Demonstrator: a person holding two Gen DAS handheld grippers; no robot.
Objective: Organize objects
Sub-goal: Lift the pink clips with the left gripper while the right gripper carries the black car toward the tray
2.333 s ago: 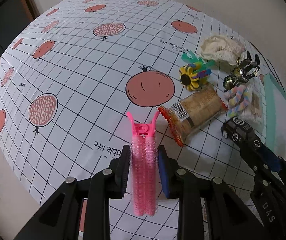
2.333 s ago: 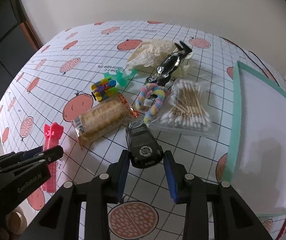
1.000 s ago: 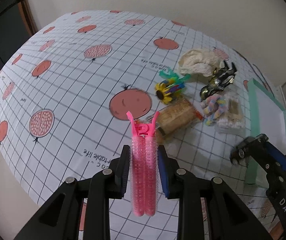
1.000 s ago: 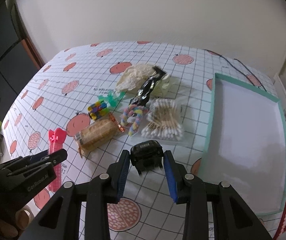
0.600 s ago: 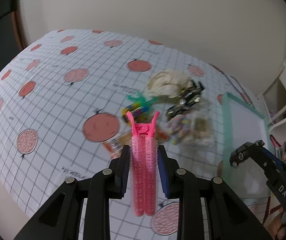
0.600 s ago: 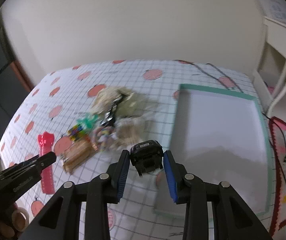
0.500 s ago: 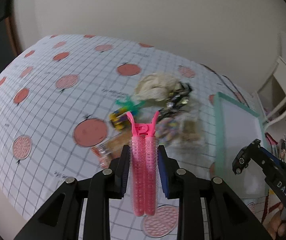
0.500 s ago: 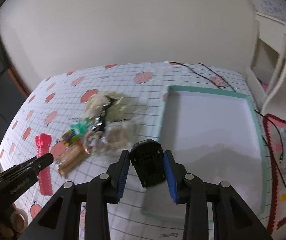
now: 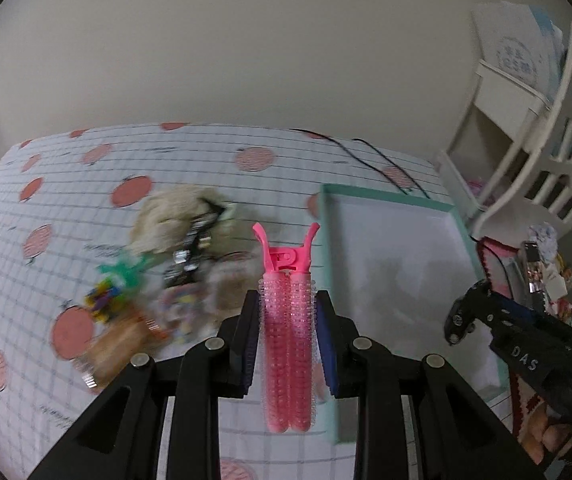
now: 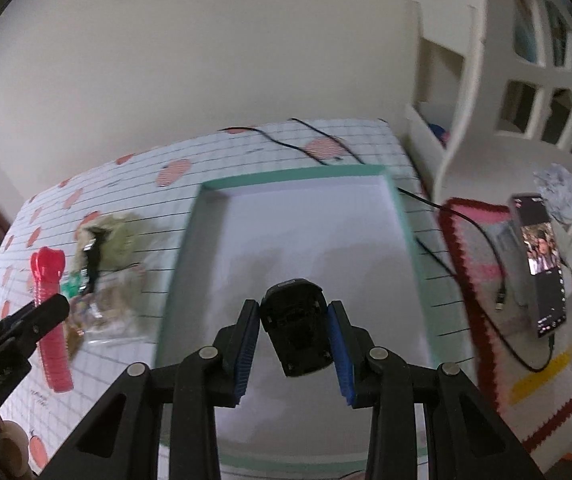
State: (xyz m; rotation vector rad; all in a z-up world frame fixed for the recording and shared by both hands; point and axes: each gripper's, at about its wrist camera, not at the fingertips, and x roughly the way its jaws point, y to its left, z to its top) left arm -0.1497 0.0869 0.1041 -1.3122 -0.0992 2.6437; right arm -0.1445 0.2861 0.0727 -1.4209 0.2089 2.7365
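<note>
On the left lay a blurred heap of small things (image 9: 166,276) on the grid-patterned tablecloth (image 9: 66,184) with red fruit prints: a pale crumpled bundle, something dark and shiny, bright plastic pieces and a brownish packet, too smeared to tell apart further.

The left gripper (image 9: 287,312) was closed on a pink hair clip (image 9: 287,336). The clip was two bristly pink rollers side by side, joined at the far end by a hinge with two flaring tabs. It stood lengthwise between the blue pads, which pressed its sides about midway along; the tabbed end reached out beyond the fingertips and the rounded end hung back toward the camera. It was held in the air above the tablecloth, just beside the near left edge of the tray (image 9: 325,208).

The tray was a shallow rectangular box with a mint-green rim and a plain white floor. In the right wrist view its rim (image 10: 293,174) framed the whole middle of the scene.

The right gripper (image 10: 294,316) was clamped on a small black toy car (image 10: 297,332). The car was boxy and dark, with what looked like its underside turned to the camera. Both blue pads touched its flanks, and it was held above the tray's white floor, over the near half.

Further right, off the table, stood a white shelf unit (image 10: 485,80), and a phone (image 10: 541,264) lay with a black cable (image 10: 497,264) near it.
</note>
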